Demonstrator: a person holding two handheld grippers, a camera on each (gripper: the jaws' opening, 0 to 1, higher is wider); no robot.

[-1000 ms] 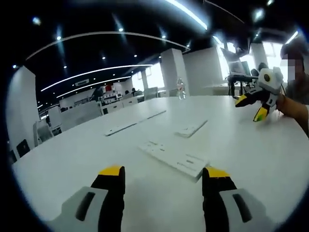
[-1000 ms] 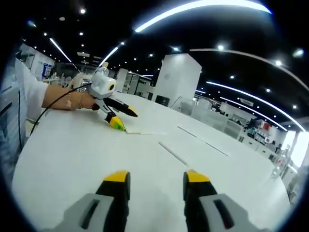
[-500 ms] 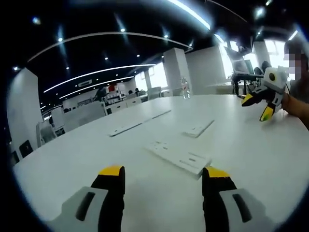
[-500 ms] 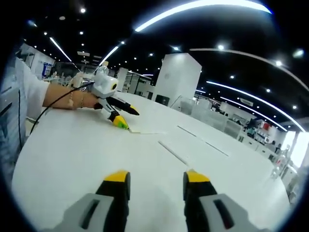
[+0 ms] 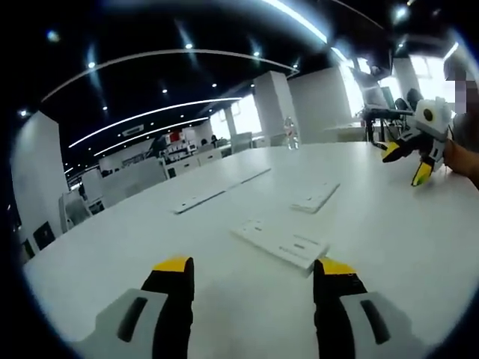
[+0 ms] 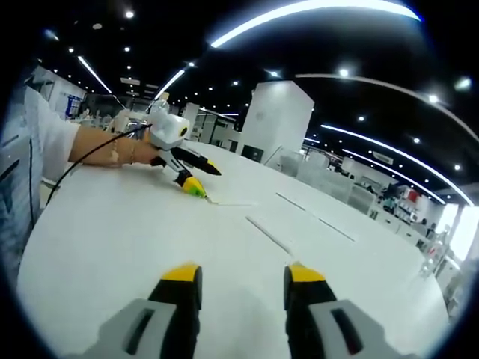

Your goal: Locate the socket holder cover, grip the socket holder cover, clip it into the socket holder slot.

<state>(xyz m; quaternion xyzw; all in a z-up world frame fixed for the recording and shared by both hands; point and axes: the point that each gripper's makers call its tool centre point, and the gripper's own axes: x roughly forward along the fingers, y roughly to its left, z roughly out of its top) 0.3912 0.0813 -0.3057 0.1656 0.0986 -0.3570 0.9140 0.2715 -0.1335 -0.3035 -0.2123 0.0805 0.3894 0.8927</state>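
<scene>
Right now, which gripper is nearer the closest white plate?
Left. The left gripper hovers right at the plate, open. The right gripper is off across the table.

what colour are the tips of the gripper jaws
Yellow, on black jaws with grey bodies. Clearest in the left gripper view, on the left gripper.

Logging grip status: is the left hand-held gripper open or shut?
Open: the left hand-held gripper has its jaws spread apart, nothing between them.
</scene>
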